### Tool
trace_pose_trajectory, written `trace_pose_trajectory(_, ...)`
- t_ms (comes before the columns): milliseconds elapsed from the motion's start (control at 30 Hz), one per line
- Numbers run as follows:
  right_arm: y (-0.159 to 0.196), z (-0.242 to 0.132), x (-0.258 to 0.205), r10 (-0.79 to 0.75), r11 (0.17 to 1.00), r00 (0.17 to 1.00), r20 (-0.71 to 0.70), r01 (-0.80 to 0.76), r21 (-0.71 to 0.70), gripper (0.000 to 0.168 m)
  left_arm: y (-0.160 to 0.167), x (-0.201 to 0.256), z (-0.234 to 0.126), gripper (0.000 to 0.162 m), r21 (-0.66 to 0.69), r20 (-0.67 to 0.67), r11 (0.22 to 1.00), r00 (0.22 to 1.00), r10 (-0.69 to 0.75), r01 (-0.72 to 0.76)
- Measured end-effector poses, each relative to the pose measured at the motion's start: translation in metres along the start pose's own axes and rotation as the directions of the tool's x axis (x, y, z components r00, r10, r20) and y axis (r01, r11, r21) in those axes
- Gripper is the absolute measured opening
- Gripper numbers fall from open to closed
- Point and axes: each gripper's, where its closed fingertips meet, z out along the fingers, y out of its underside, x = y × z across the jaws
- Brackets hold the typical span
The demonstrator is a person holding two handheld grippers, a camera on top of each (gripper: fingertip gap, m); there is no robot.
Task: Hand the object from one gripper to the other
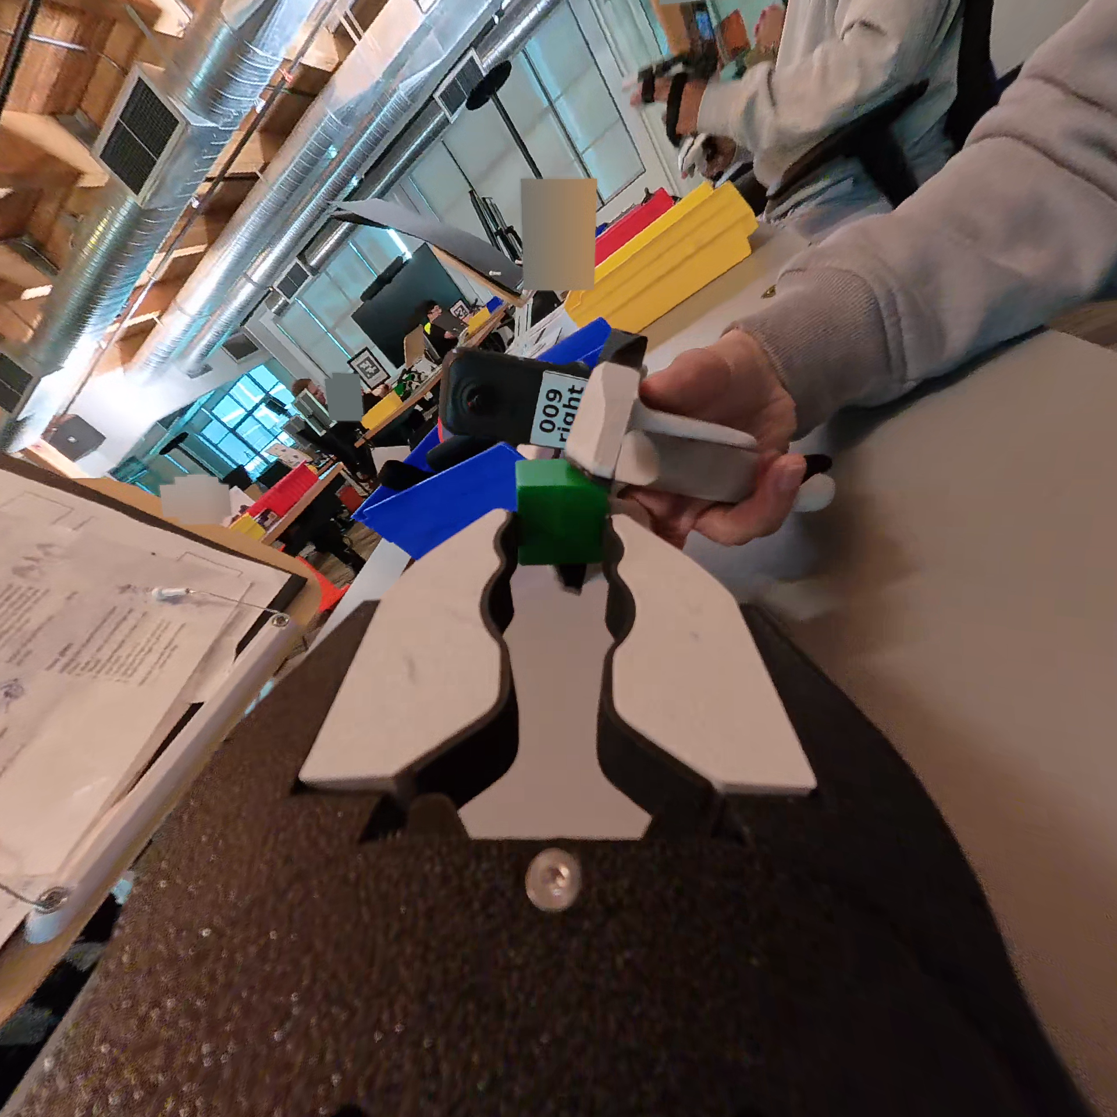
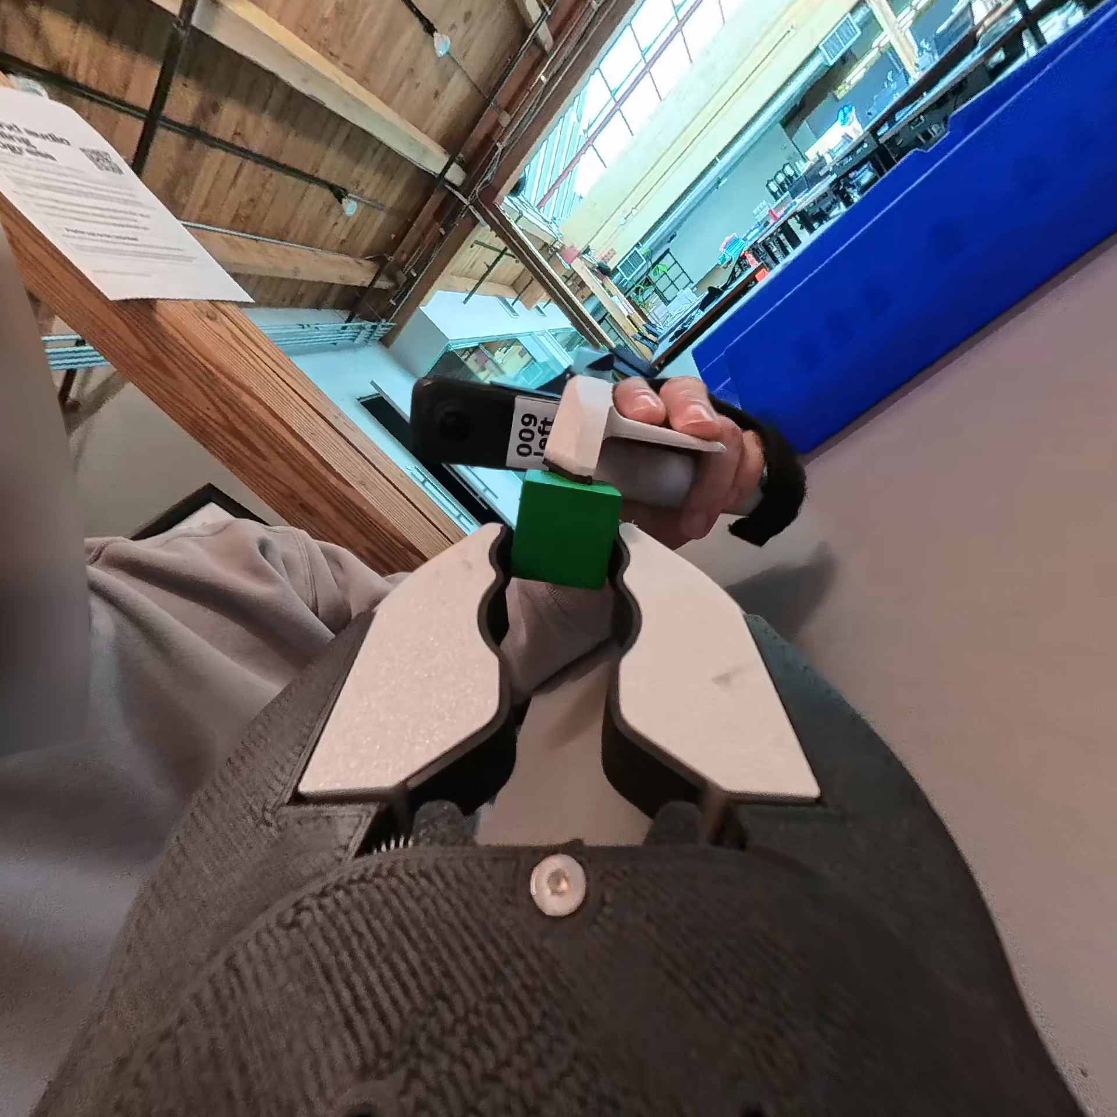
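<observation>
A green block point(image 1: 559, 520) is held in the air above the grey table point(image 1: 943, 592). In the left wrist view my left gripper point(image 1: 562, 535) has both fingertips against the block's sides. The right gripper faces it, hand-held, with its upper finger point(image 1: 598, 423) on the block's top; its lower finger is hidden. In the right wrist view my right gripper point(image 2: 565, 550) has its tips against the sides of the green block point(image 2: 565, 538). The left gripper's upper finger point(image 2: 574, 432) rests on top. Both grippers look shut on the block.
A blue bin point(image 1: 447, 508) stands just behind the block, with yellow and red bins point(image 1: 665, 254) farther back. A board with papers point(image 1: 121, 634) is at the left. A large blue bin point(image 2: 906, 290) and a wooden beam point(image 2: 211, 375) flank the right wrist view. A person in grey sits behind. Only a small space, under 4 cm, lies between the two pairs of fingers.
</observation>
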Motion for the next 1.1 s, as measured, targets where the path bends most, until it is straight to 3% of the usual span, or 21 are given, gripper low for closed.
trace_pose_trajectory(233, 0.002, -0.002, 0.011, -0.032, 0.999, 0.998, -0.062, 0.030, -0.033, 0.030, 0.011, 0.000, 0.001, 0.026, -0.072, 0.010, 0.996, 0.999, 0.045, -0.044)
trace_pose_trajectory(300, -0.002, -0.005, 0.018, -0.132, 0.991, 0.983, -0.131, 0.127, -0.047, 0.029, 0.018, -0.003, 0.002, 0.027, -0.114, 0.040, 0.993, 0.999, 0.000, 0.005)
trace_pose_trajectory(367, -0.009, -0.013, 0.029, -0.323, 0.946, 0.910, -0.259, 0.307, -0.102, 0.029, 0.020, -0.005, 0.002, 0.033, -0.110, 0.054, 0.987, 0.992, -0.116, 0.121)
trace_pose_trajectory(433, -0.020, -0.027, 0.043, -0.582, 0.812, 0.702, -0.411, 0.532, -0.242, 0.029, 0.019, -0.006, -0.001, 0.043, -0.082, 0.030, 0.951, 0.955, -0.296, 0.297)
trace_pose_trajectory(500, -0.032, -0.044, 0.055, -0.794, 0.591, 0.373, -0.480, 0.661, -0.463, 0.029, 0.019, -0.015, -0.002, 0.047, -0.052, 0.042, 0.869, 0.871, -0.490, 0.492)
trace_pose_trajectory(600, -0.046, -0.065, 0.065, -0.905, 0.261, -0.115, -0.410, 0.612, -0.747, 0.029, 0.029, -0.029, 0.001, 0.048, -0.032, 0.140, 0.771, 0.767, -0.626, 0.636)
trace_pose_trajectory(633, -0.046, -0.067, 0.068, -0.914, 0.161, -0.232, -0.334, 0.549, -0.820, 0.029, 0.033, -0.029, 0.004, 0.048, -0.039, 0.171, 0.751, 0.745, -0.645, 0.659)
trace_pose_trajectory(700, -0.043, -0.068, 0.072, -0.907, 0.006, -0.378, -0.184, 0.426, -0.905, 0.029, 0.038, -0.025, 0.011, 0.048, -0.058, 0.201, 0.703, 0.698, -0.687, 0.709)
trace_pose_trajectory(767, -0.039, -0.061, 0.073, -0.890, -0.094, -0.447, -0.085, 0.363, -0.927, 0.029, 0.039, -0.020, 0.019, 0.048, -0.071, 0.208, 0.659, 0.657, -0.724, 0.749)
trace_pose_trajectory(867, -0.035, -0.052, 0.071, -0.866, -0.174, -0.500, -0.011, 0.323, -0.930, 0.029, 0.047, -0.016, 0.022, 0.047, -0.109, 0.247, 0.636, 0.641, -0.727, 0.764)
trace_pose_trajectory(1000, -0.031, -0.048, 0.071, -0.860, -0.215, -0.510, 0.031, 0.305, -0.928, 0.029, 0.046, -0.016, 0.021, 0.029, -0.099, 0.231, 0.646, 0.649, -0.725, 0.757)
trace_pose_trajectory(1100, -0.031, -0.046, 0.069, -0.868, -0.200, -0.497, 0.009, 0.332, -0.922, 0.029, 0.044, -0.017, 0.020, 0.027, -0.083, 0.218, 0.647, 0.647, -0.731, 0.758)
